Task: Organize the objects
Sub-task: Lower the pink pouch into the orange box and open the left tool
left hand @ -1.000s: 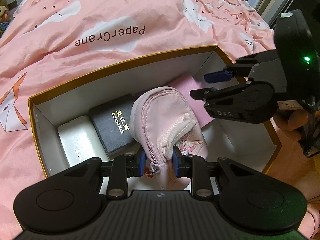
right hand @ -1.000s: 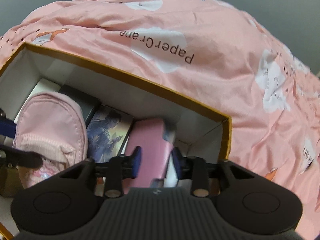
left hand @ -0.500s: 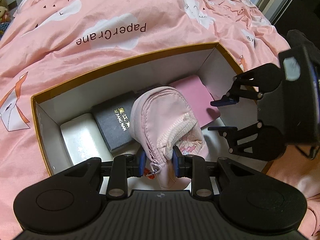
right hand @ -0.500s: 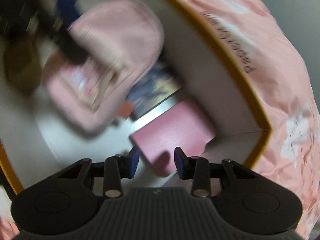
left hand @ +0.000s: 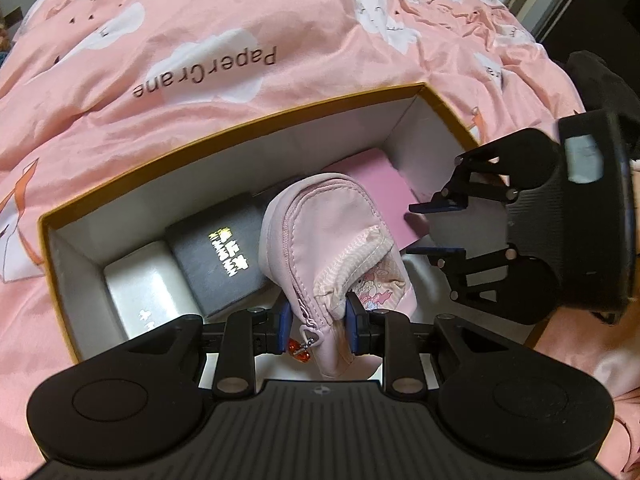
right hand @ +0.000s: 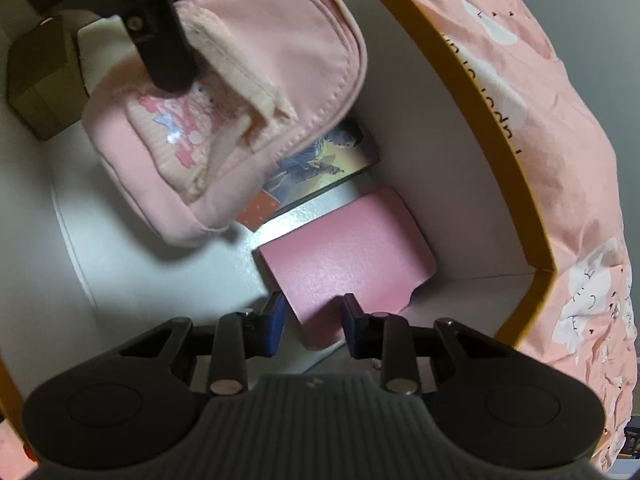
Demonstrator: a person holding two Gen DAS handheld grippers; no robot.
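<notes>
The left gripper (left hand: 318, 318) clenches the pink pouch (left hand: 332, 232) above the box (left hand: 224, 136); the right gripper (right hand: 312, 326), released, hovers nearest the pink wallet (right hand: 344, 248), lying just ahead.

pink zip pouch (left hand: 332, 240): cartoon print, red zipper charm, tilted above box floor | pink card case (right hand: 348, 264): flat on floor of gold-rimmed white box (left hand: 224, 136), near its corner

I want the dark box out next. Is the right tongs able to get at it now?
Probably not directly: the pink pouch, gripped by the left tongs, hangs between the open right tongs and the dark box.
</notes>
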